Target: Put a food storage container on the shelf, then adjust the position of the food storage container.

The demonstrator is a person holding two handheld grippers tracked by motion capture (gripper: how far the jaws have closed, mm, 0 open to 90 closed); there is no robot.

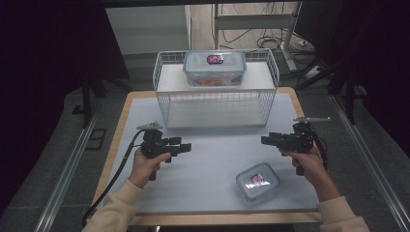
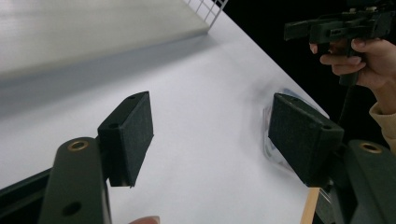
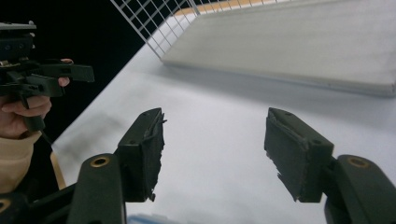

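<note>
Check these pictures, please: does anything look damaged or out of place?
Yes. The pads on the right gripper fingers look frayed and torn along their edges. The left gripper pads look intact. Nothing is spilled.

Desk (image 1: pixel 212 159): matt pale sheet over a wood-look edge, seen at the frame's lower border. Wire basket (image 1: pixel 216 89), upper centre: white coated metal mesh. Two containers, one on the basket (image 1: pixel 214 67) and one at lower right (image 1: pixel 257 181): clear glossy plastic. Left tool (image 2: pixel 212 135) and right tool (image 3: pixel 215 149): matt black plastic; pads (image 3: pixel 285 151) rough, frayed at the edges. Sleeves (image 1: pixel 118 208): cream cloth.
</note>
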